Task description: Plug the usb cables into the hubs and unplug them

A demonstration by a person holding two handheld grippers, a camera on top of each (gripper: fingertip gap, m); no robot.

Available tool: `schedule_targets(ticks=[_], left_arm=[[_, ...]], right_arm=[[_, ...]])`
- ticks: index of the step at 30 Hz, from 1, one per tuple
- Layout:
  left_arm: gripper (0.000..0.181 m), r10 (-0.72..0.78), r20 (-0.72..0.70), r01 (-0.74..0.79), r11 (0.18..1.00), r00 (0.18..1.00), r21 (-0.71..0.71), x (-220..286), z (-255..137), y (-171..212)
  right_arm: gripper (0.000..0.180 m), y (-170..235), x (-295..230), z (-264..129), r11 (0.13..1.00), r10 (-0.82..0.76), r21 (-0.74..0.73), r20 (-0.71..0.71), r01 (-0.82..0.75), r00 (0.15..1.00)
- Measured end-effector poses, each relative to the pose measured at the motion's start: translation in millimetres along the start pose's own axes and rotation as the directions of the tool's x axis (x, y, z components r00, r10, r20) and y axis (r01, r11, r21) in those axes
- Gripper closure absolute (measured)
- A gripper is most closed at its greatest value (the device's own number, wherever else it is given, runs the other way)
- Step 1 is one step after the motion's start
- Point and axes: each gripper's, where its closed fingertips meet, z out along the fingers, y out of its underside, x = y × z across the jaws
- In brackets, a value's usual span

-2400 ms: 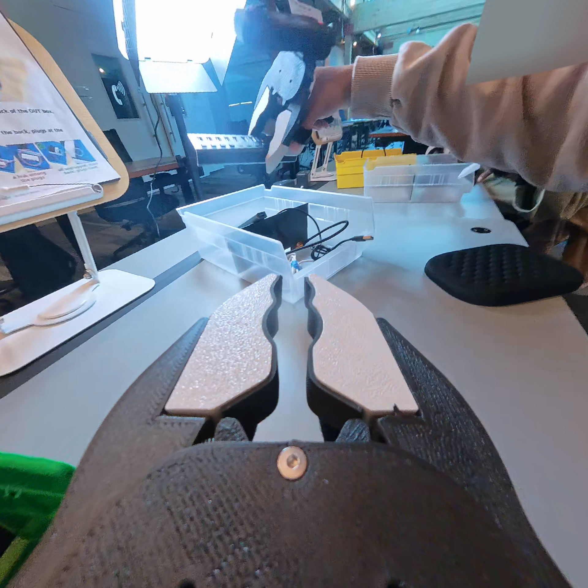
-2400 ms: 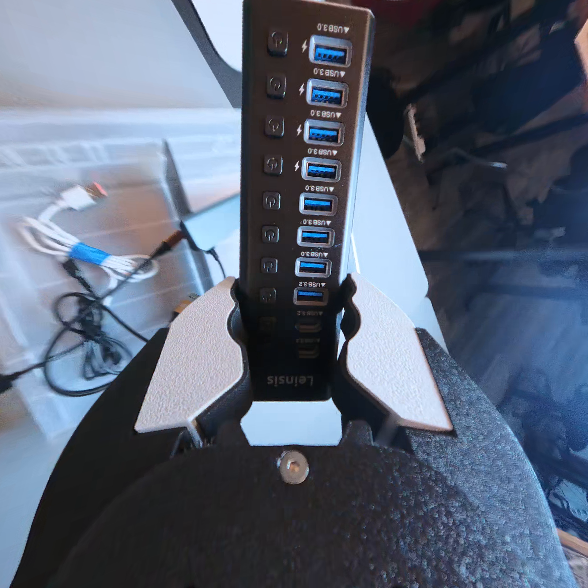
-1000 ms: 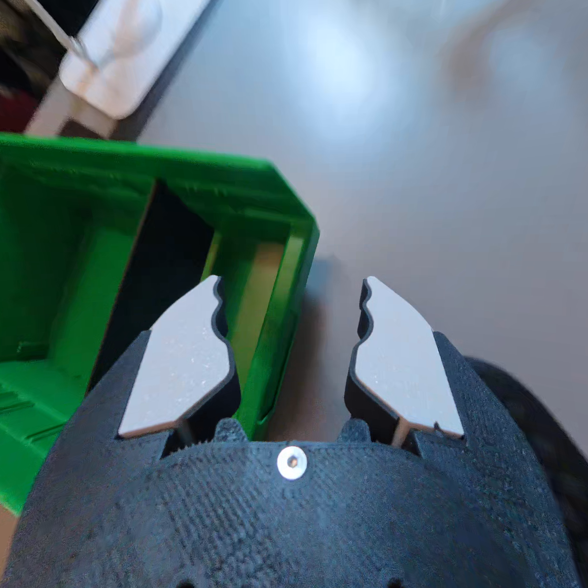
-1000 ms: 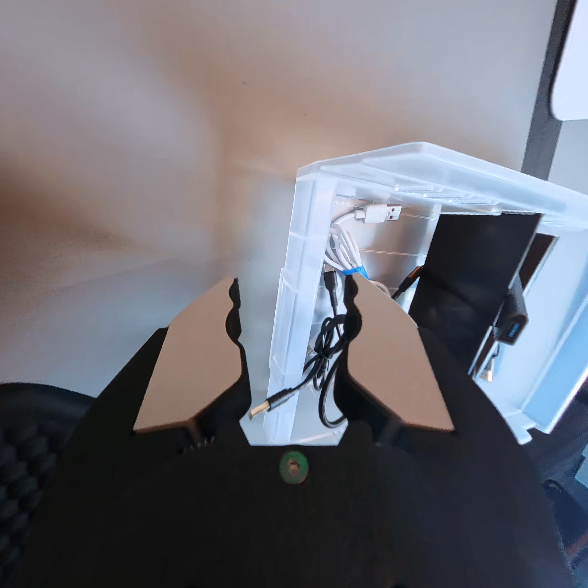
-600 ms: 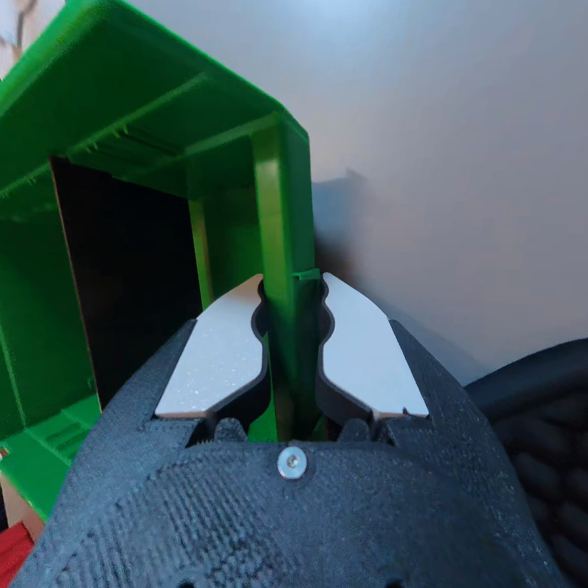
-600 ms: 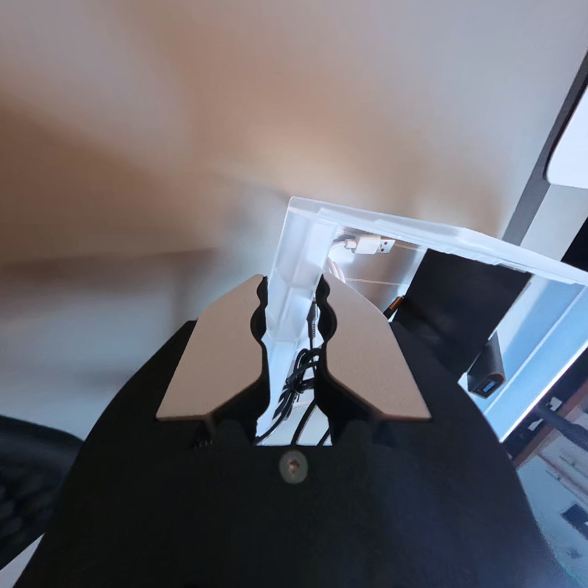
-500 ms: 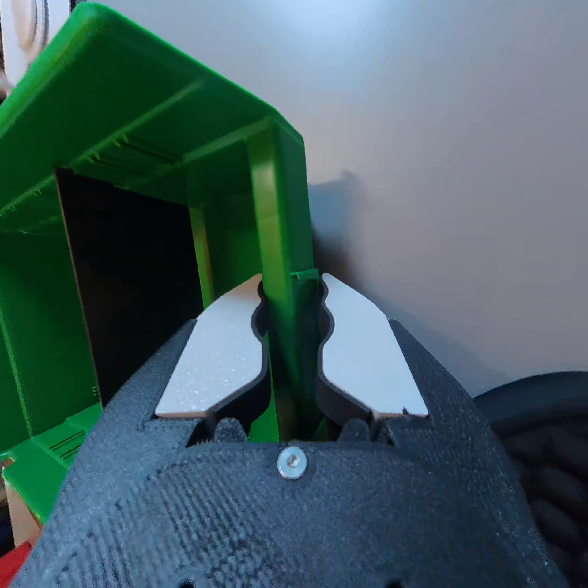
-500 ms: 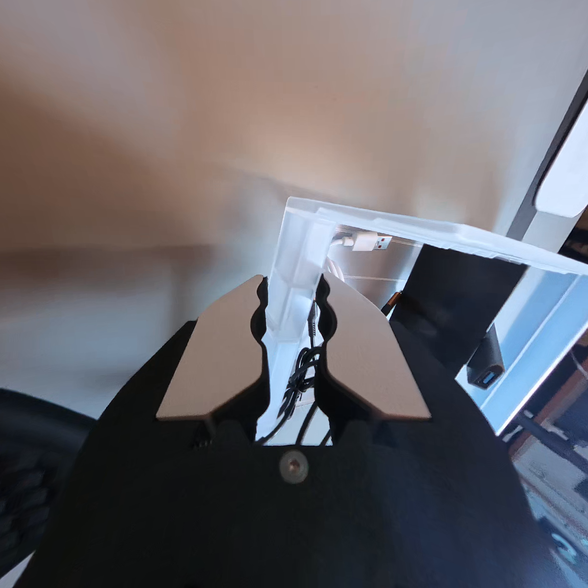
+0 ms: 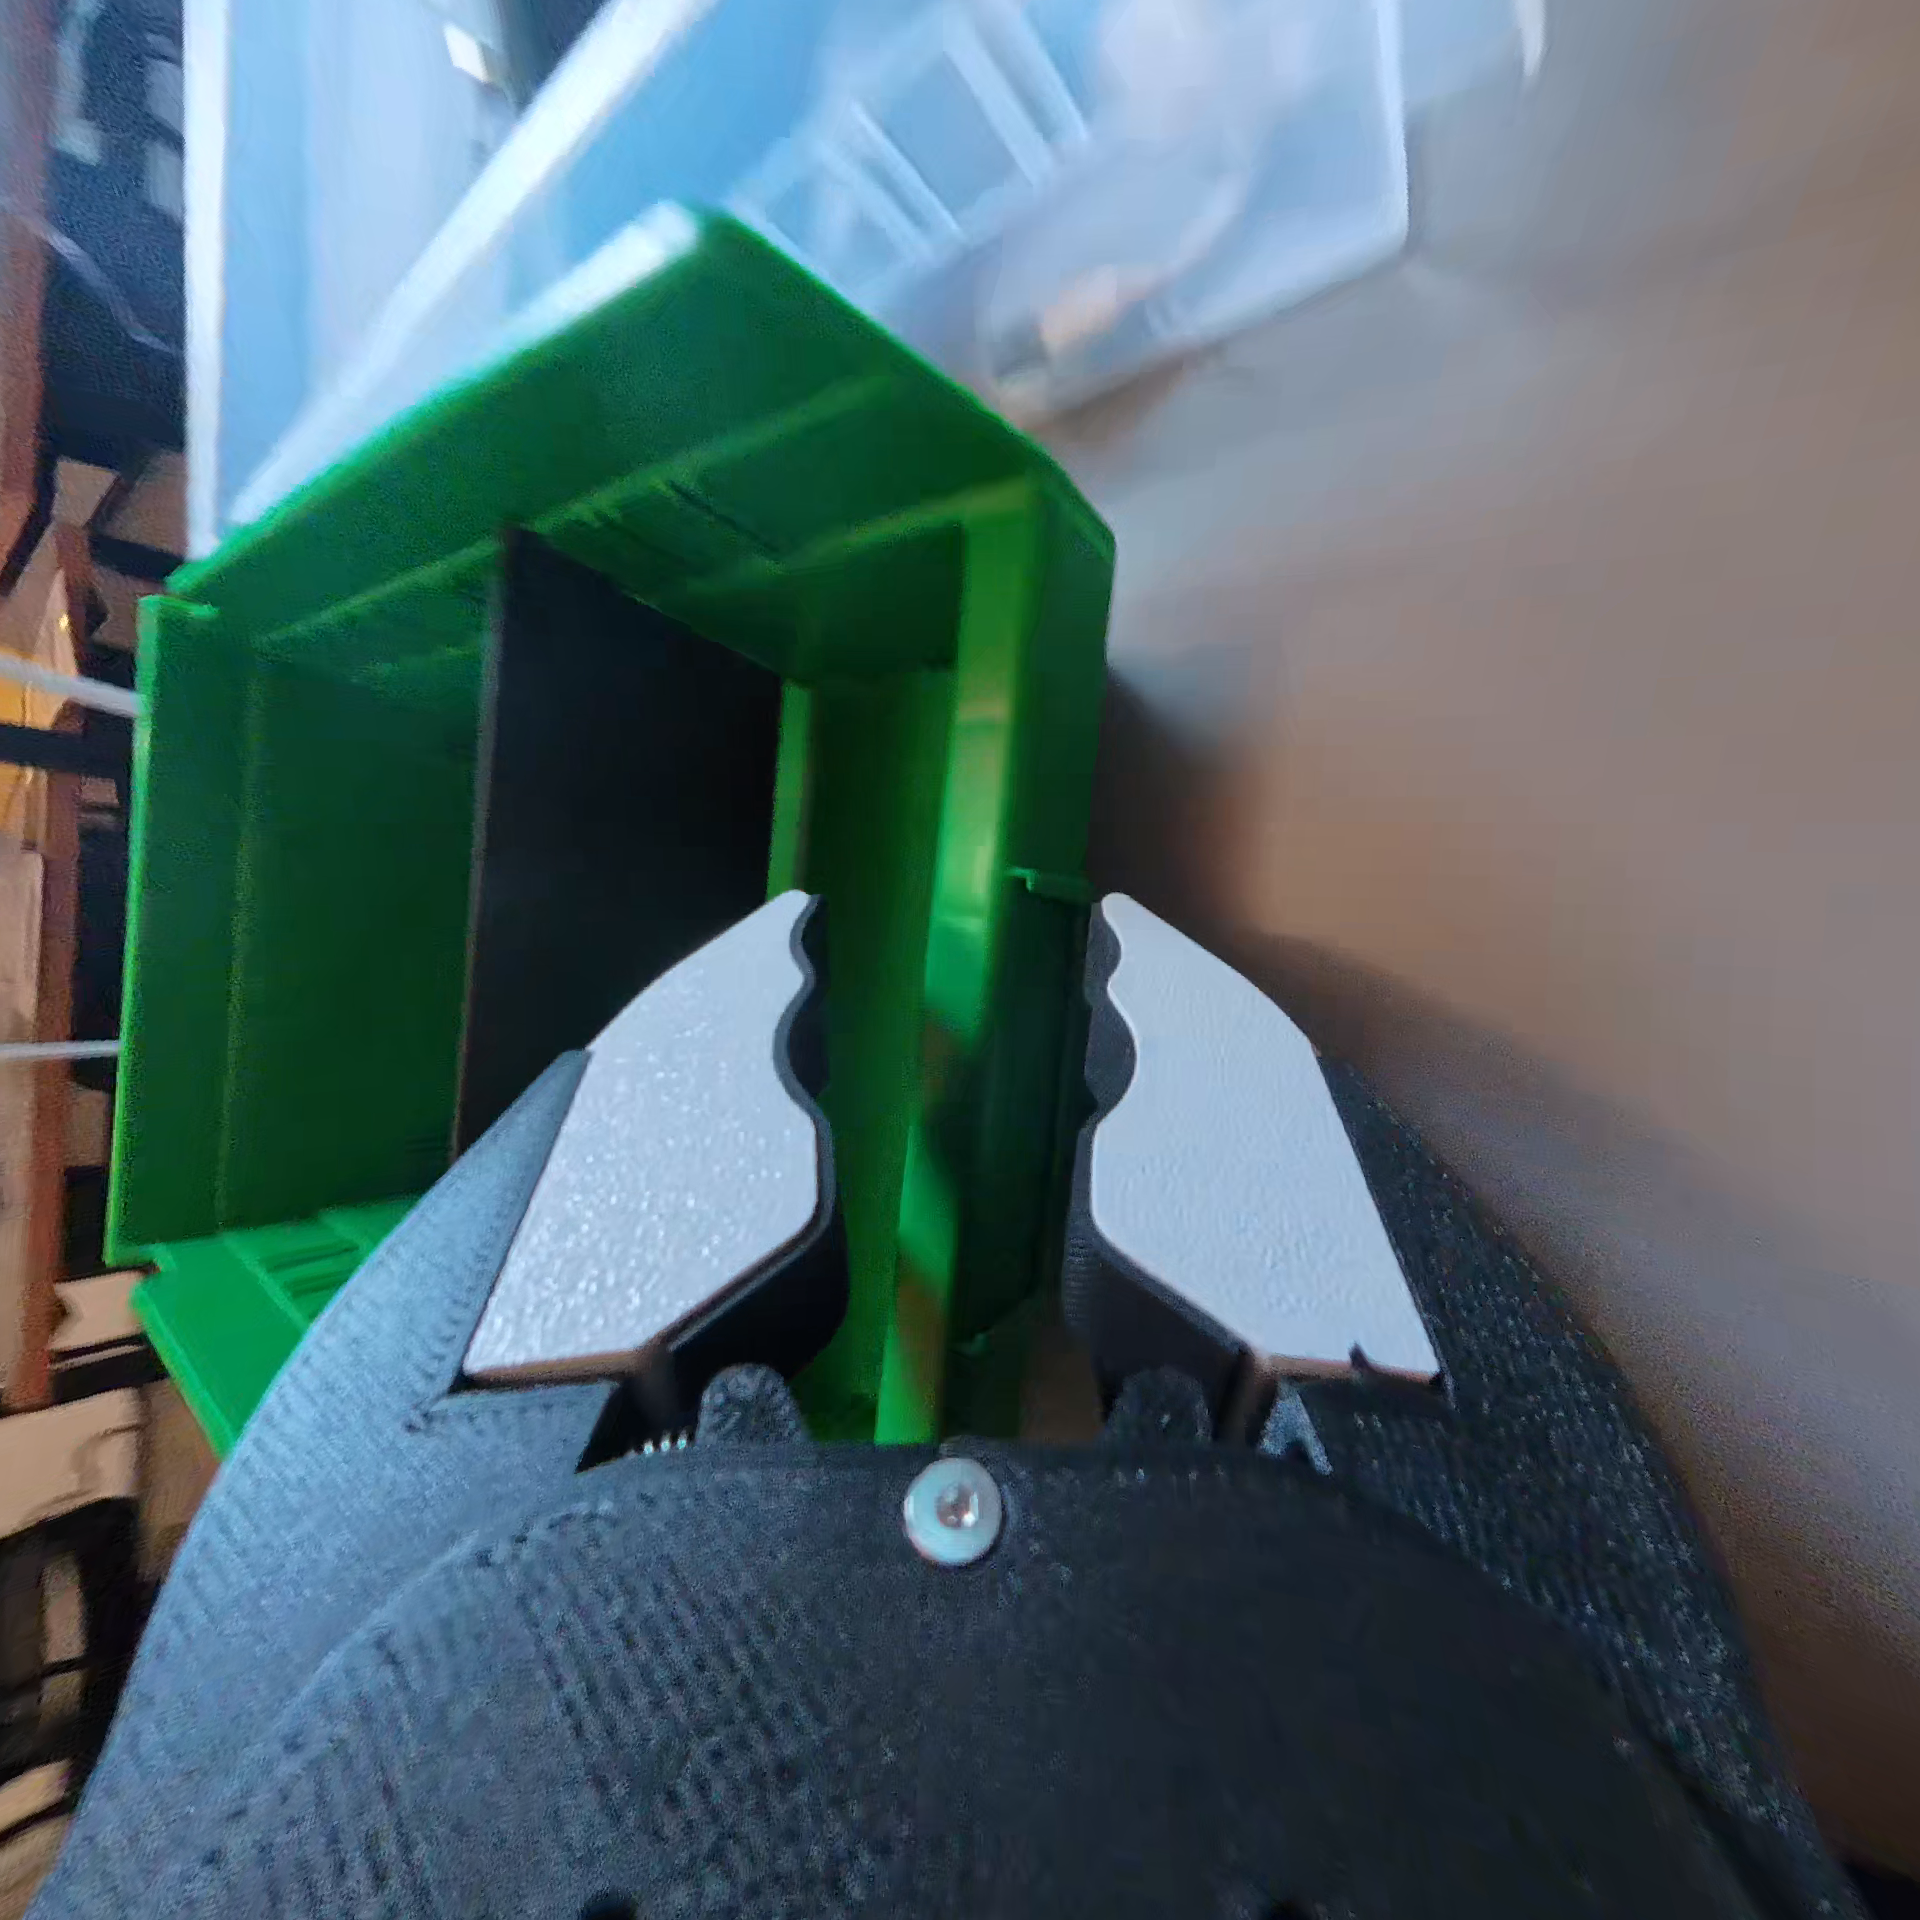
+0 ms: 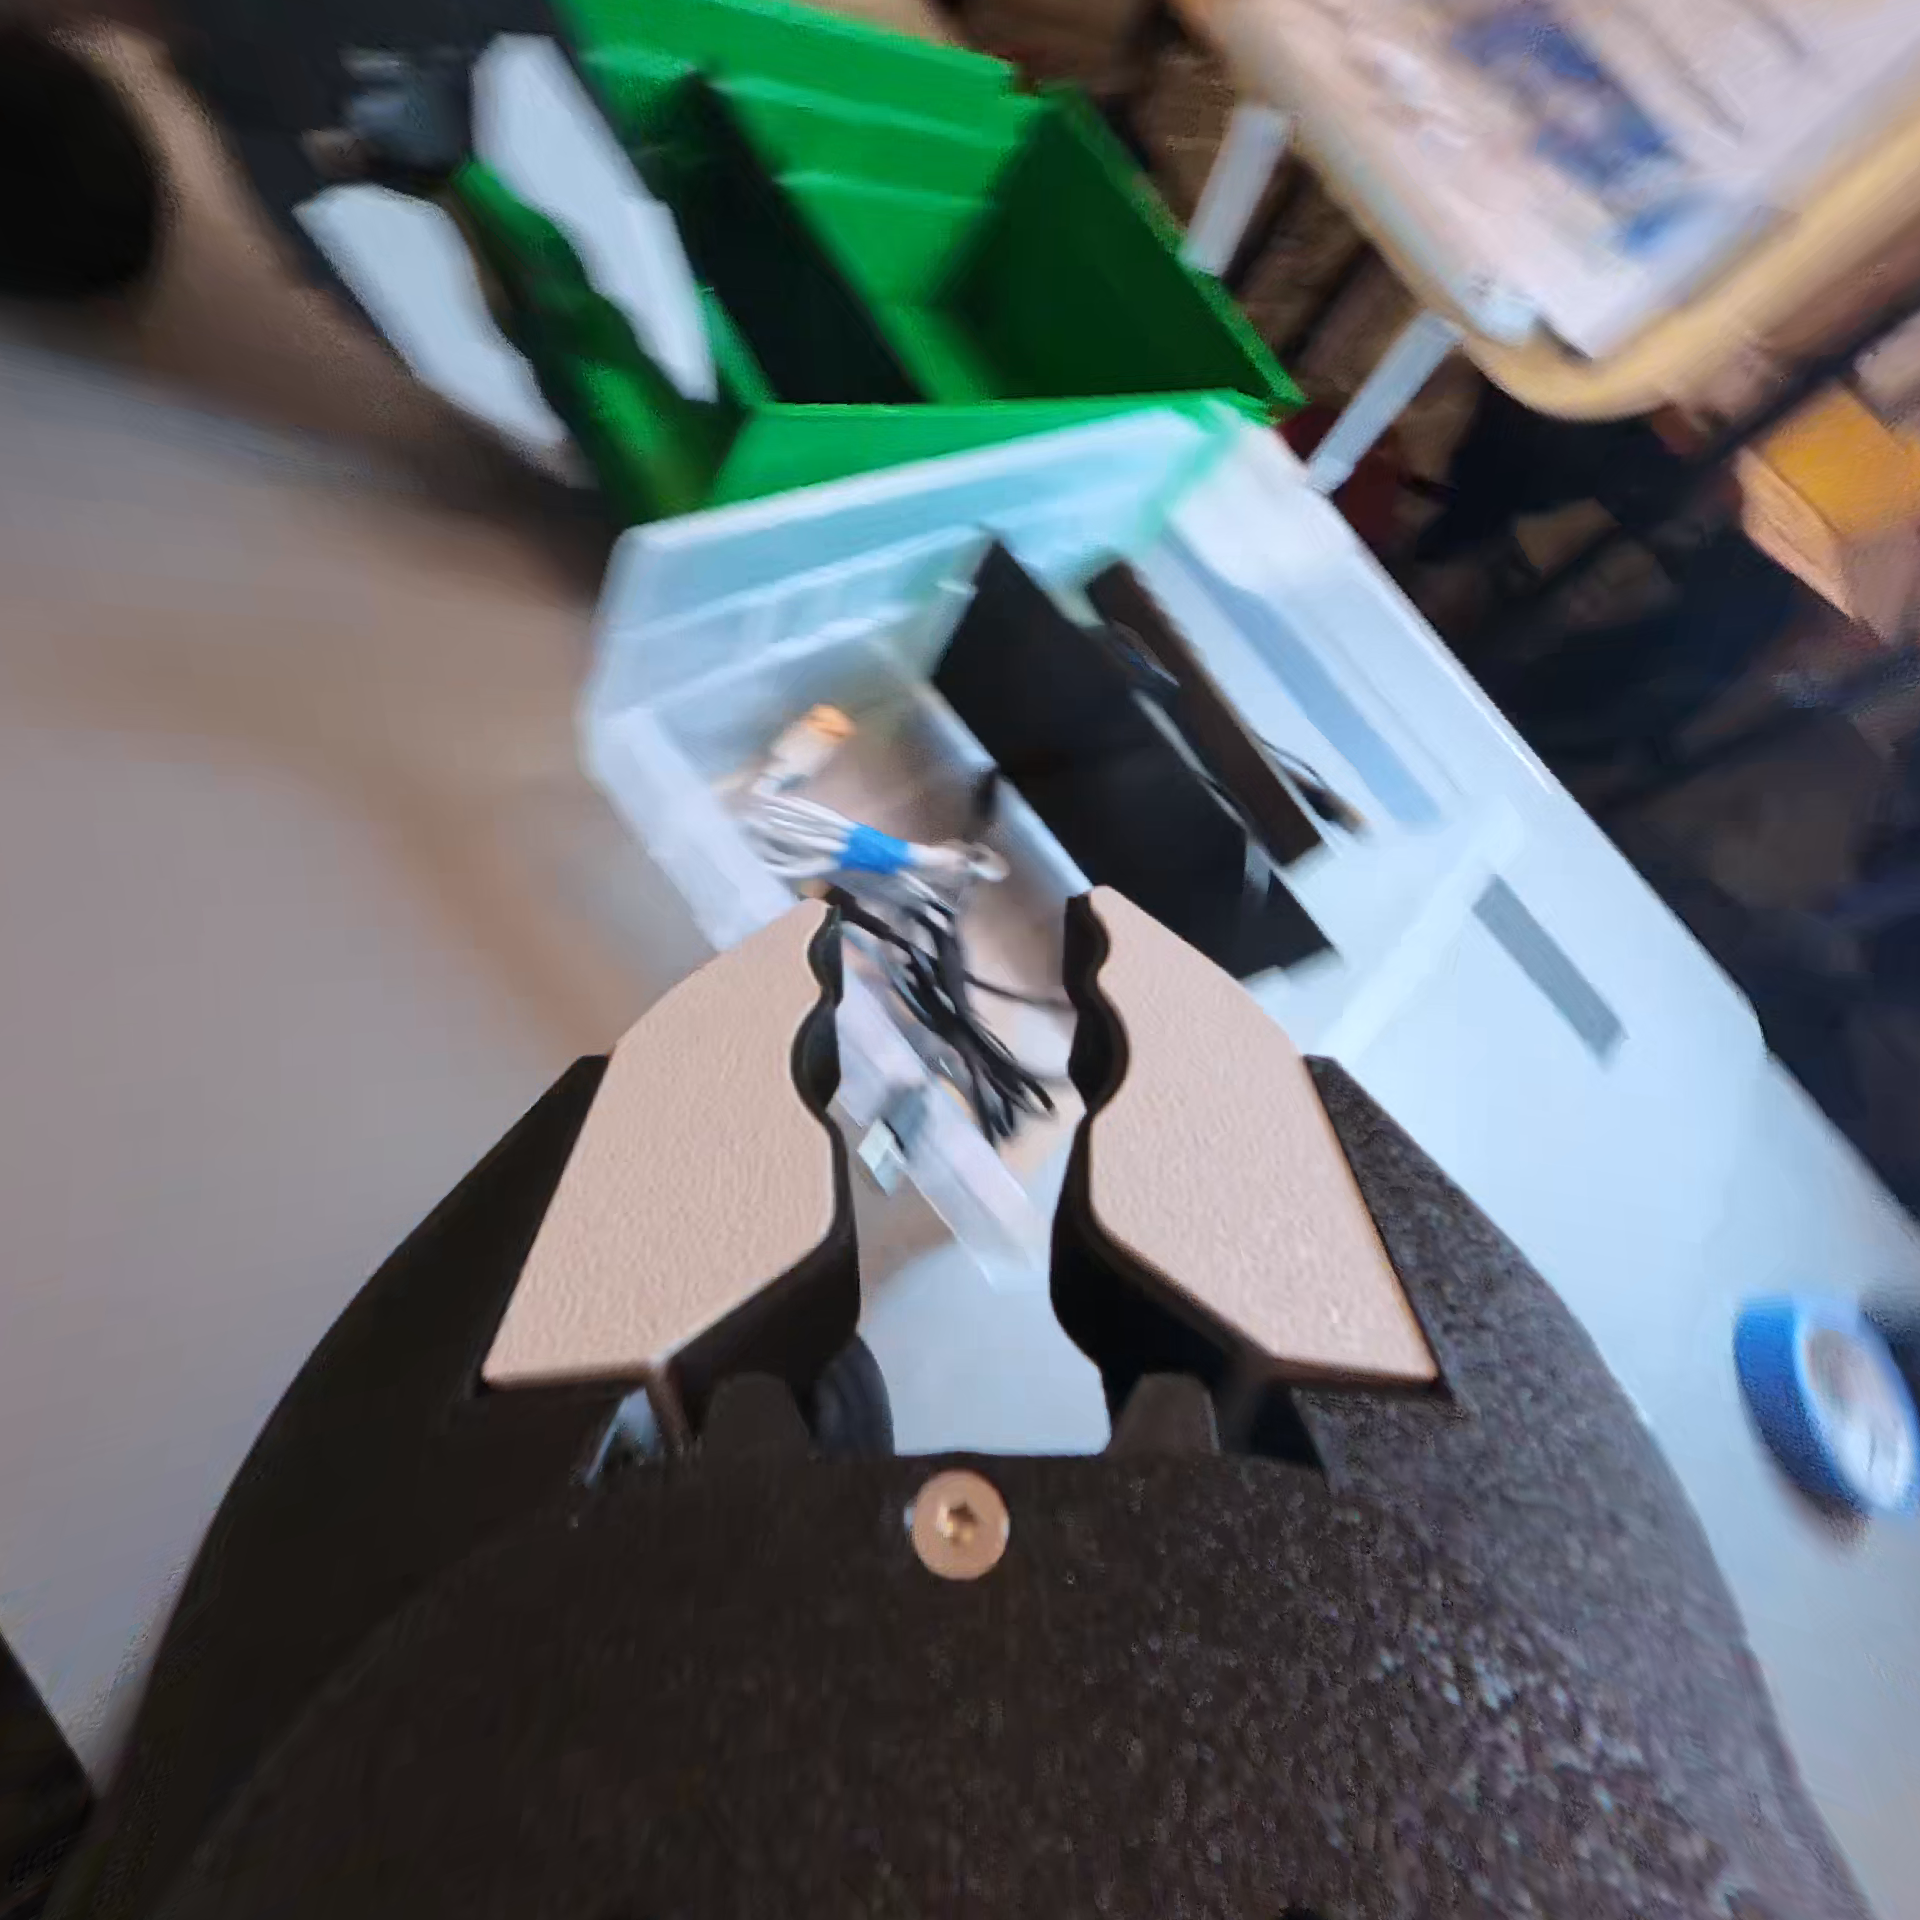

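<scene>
My left gripper is open, its jaws standing loosely on either side of the side wall of a green bin; a black divider stands inside the bin. My right gripper is open and empty, just in front of a clear plastic bin. That bin holds a white cable bundle with blue tape, tangled black cables and a black divider. A silver USB plug lies by my right gripper's left finger. The green bin touches the clear bin's far end. Both views are blurred.
The clear bin shows beyond the green one in the left wrist view. Both bins rest on a pale table. A blue tape roll lies at the right. A sign board on a stand is at the back right. Some 25 cm of space lies between my two pairs of fingers. The silver USB plug lies some 8 cm from my right tips, 25 cm from my left tips.
Both grippers were shut on their bin walls and slid the bins together. Both jaws have since opened. My right gripper has drawn back off the clear bin's wall.
</scene>
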Motion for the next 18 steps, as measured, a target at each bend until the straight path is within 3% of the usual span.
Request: schedule_targets(ticks=[1, 3, 5, 8, 12, 17, 18], left_arm=[[0.134, -0.076, 0.02, 0.074, 0.996, 0.997, 0.058, -2.7, -8.5, -9.7], [0.136, -0.278, 0.005, 0.27, 0.936, 0.96, 0.226, -1.7, -28.7, -40.4], [0.136, -0.469, -0.114, 0.476, 0.803, 0.876, 0.359, 11.4, -42.6, -76.5], [0.131, -0.625, -0.296, 0.688, 0.606, 0.723, 0.4, 39.6, -36.8, -121.1], [0.114, -0.736, -0.256, 0.762, 0.509, 0.626, 0.401, 46.1, -1.7, -143.7], [0.114, -0.847, -0.193, 0.802, 0.359, 0.495, 0.478, 25.6, 18.2, -145.8], [0.112, -0.858, -0.175, 0.799, 0.35, 0.483, 0.489, 21.5, 20.9, -144.1]], right_arm=[[0.136, 14.0, 19.4, -13.7, 0.995, 0.103, 0.019, -0.066, -0.102, 0.993], [0.131, 50.0, 48.3, -34.1, 0.962, 0.273, 0.05, -0.168, -0.269, 0.947], [0.123, 83.4, 58.8, -39.6, 0.923, 0.383, 0.058, -0.205, -0.379, 0.901], [0.114, 103.3, 49.9, -18.8, 0.867, 0.498, 0.062, -0.122, -0.494, 0.858], [0.112, 101.9, 37.3, 23.1, 0.831, 0.556, 0.02, -0.013, -0.555, 0.831], [0.13, 102.2, 36.2, 60.3, 0.811, 0.586, -0.017, 0.003, -0.585, 0.811], [0.14, 103.6, 42.1, 59.5, 0.82, 0.572, -0.011, -0.05, -0.573, 0.819]])
